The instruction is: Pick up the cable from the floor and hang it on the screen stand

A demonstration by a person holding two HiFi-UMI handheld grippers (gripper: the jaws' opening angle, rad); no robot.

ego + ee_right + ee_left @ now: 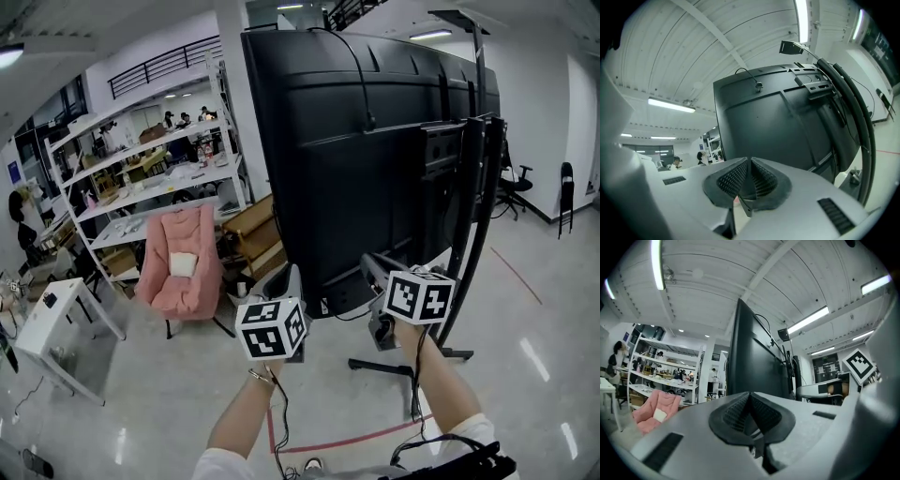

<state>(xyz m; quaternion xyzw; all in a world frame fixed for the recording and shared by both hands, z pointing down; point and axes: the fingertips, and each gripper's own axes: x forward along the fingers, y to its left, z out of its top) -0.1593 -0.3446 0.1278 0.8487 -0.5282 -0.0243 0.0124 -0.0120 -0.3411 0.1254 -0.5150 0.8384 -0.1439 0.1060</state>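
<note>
My left tongs (750, 399) and right tongs (749, 164) are both pinched shut on nothing, raised behind the screen (328, 187), where a thin cable (370, 120) drapes down near the stand (473, 234), so hanging looks done and I'd next simply back away.

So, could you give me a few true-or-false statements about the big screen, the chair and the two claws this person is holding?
1. The large black screen shows its back to the head view. True.
2. The pink fabric armchair stands right of the screen. False: it stands to the left, by the white metal shelves.
3. The left claw is shut with nothing in it. True.
4. The right claw is clamped on a cable. False: its jaws are together with nothing between them.
5. A thin black cable runs down the screen's back from its top edge. True.
</note>
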